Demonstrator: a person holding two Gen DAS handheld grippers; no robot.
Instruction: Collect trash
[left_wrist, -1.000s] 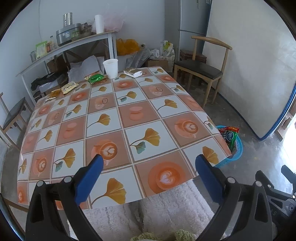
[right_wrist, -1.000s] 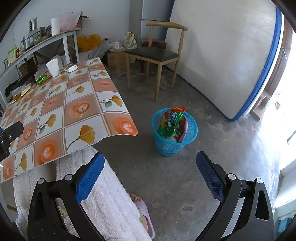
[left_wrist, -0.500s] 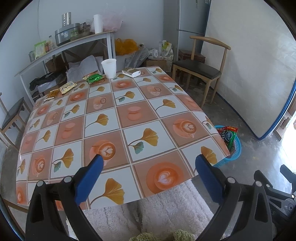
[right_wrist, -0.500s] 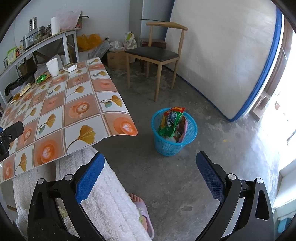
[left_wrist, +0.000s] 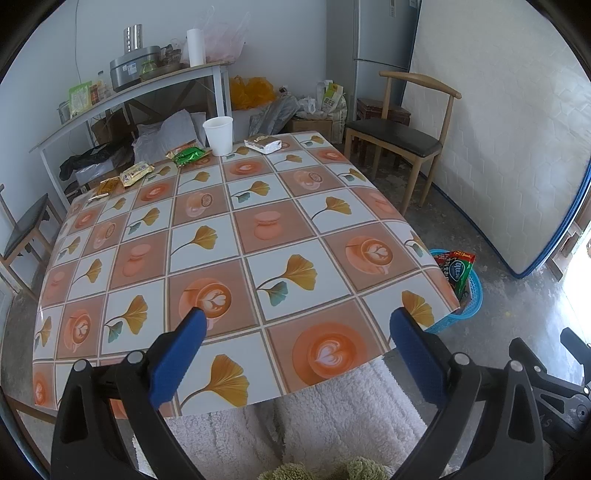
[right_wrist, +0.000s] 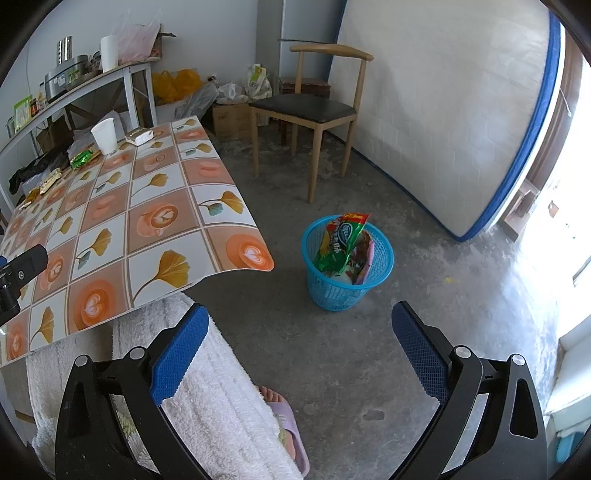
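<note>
Both grippers were spread wide and held nothing: the left gripper (left_wrist: 295, 325) low over the table (left_wrist: 258, 229), the right gripper (right_wrist: 299, 325) over the floor. Wrappers (left_wrist: 188, 155) and a cup (left_wrist: 218, 134) sat upper left. The basket (right_wrist: 347, 258) held trash mid-frame.

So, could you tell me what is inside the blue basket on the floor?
The blue basket holds a tall green and red snack bag sticking above the rim, a pinkish wrapper and something white lower down. Anything beneath them is covered.
</note>
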